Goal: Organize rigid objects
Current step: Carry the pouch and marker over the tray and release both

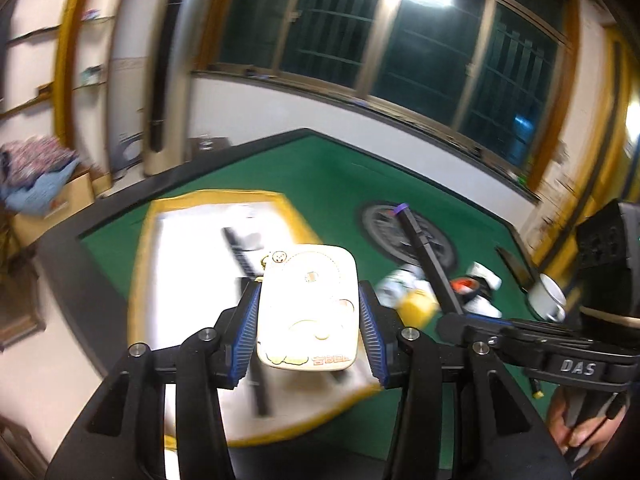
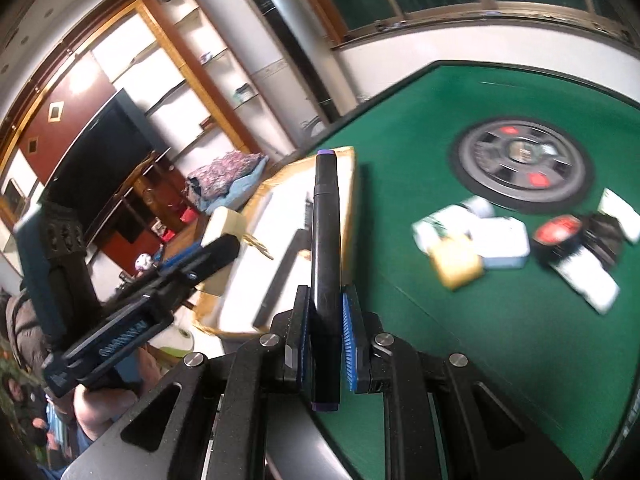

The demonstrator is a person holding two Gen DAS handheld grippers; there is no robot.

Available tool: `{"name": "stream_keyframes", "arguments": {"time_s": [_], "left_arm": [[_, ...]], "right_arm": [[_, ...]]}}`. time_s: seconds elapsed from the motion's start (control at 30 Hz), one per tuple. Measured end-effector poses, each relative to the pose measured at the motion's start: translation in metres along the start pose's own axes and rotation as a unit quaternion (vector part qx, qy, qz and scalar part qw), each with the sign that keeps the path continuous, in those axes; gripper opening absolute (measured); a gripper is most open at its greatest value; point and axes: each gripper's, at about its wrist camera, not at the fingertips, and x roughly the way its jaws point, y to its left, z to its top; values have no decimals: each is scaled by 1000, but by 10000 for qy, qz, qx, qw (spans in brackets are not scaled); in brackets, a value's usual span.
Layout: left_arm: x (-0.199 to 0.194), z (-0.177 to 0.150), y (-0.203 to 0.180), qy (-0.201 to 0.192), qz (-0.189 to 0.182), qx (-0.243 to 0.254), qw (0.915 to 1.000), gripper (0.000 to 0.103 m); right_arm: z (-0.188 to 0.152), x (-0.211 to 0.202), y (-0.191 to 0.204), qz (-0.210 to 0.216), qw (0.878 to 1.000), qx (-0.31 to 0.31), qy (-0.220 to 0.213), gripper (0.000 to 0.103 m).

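Observation:
My left gripper point(image 1: 308, 308) is shut on a cream rounded case point(image 1: 307, 304) with a cartoon print, held above a white tray with a yellow rim point(image 1: 148, 236). Several black bars point(image 1: 240, 252) lie in that tray. My right gripper point(image 2: 325, 312) is shut on a long black marker with a purple cap point(image 2: 326, 216), which points toward the same tray point(image 2: 348, 200). The marker point(image 1: 428, 256) and the right gripper body point(image 1: 576, 364) also show at the right of the left wrist view. The left gripper point(image 2: 192, 256) with the cream case point(image 2: 226, 222) shows at the left of the right wrist view.
On the green table point(image 2: 480, 340) lie a round dark disc point(image 2: 524, 168), white packets point(image 2: 500, 240), a yellow block point(image 2: 458, 266) and a red-topped black tin point(image 2: 560, 232). A white mug point(image 1: 550, 294) stands near the right edge. A person's hand point(image 1: 580, 428) holds the right gripper.

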Motion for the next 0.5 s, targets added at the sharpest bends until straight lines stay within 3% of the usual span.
{"name": "stream_keyframes", "arguments": {"time_s": [0.23, 0.5], "left_arm": [[21, -13, 47, 278, 373, -472, 9978, 45], [33, -21, 53, 534, 438, -352, 9970, 45]], "right_arm": [[7, 63, 24, 113, 9993, 1, 350, 14], [-3, 117, 24, 35, 9957, 143, 909, 14]]}}
